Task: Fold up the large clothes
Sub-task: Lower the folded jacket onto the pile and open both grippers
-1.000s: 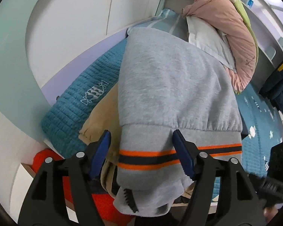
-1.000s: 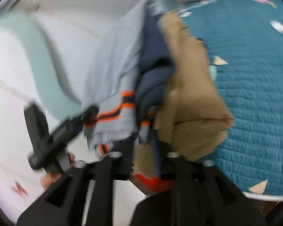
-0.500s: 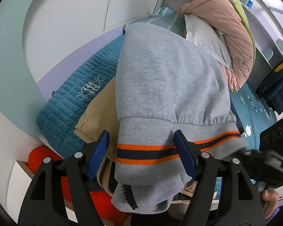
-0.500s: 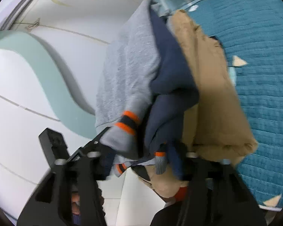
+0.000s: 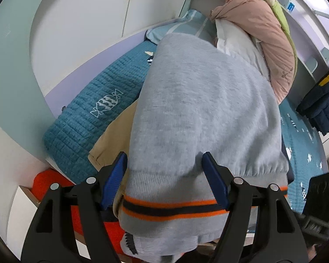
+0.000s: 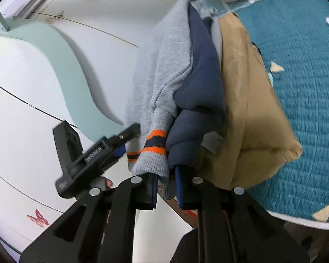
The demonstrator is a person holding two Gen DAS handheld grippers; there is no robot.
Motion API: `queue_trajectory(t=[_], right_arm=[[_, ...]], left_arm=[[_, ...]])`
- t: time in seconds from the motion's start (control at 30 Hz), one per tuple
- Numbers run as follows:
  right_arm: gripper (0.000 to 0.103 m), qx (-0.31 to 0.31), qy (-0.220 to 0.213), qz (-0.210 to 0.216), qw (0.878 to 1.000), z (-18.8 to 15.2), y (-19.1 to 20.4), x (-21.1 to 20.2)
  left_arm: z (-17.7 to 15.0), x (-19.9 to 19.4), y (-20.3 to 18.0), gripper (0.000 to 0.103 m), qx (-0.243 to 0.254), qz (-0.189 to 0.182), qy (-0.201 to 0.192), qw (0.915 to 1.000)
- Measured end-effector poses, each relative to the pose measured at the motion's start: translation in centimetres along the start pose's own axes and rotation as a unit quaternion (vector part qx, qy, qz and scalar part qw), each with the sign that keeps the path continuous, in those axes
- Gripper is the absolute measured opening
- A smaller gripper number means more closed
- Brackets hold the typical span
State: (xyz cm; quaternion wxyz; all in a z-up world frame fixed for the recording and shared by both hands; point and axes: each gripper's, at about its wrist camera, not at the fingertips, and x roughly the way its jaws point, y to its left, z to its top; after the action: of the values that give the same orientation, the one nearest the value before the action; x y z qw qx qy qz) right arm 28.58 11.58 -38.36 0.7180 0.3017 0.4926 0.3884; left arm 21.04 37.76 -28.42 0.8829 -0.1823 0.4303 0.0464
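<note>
The grey sweatshirt (image 5: 199, 118) is lying stretched along the teal bed (image 5: 85, 118), draped over a tan garment (image 5: 114, 138), with its long axis running straight away from you toward the pink quilt (image 5: 261, 37) at the far end. Its striped hem (image 5: 171, 206) is hanging off the near edge of the bed, right at your tools. Your left hand-held gripper (image 5: 164, 182) is standing wide, its blue pads straddling the hem from above without pinching it. Your right hand-held gripper (image 6: 165, 186) is sitting narrow around the ribbed cuff (image 6: 152, 153) and the navy lining (image 6: 199, 87), and it is probably gripping that fabric, though the pads are partly hidden by cloth. Both tools are working the near end, so the coming fold is likely carrying the hem forward along that axis, away from you.
</note>
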Motion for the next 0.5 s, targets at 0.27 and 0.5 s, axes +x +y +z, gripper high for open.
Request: queue_trajectory(t=[0.27, 0.5], right_arm=[[0.045, -0.019, 0.010, -0.061, 0.998, 0.8, -1.2, -1.4], [0.064, -0.148, -0.026, -0.162, 0.975, 0.7, 2.9, -7.8]], left_arm=[[-0.4, -2.1, -1.1, 0.085, 0.003, 0.029, -0.013, 0.9995], [-2.1, -9.3, -5.7, 0.092, 0.026, 0.109, -0.082, 0.9903]])
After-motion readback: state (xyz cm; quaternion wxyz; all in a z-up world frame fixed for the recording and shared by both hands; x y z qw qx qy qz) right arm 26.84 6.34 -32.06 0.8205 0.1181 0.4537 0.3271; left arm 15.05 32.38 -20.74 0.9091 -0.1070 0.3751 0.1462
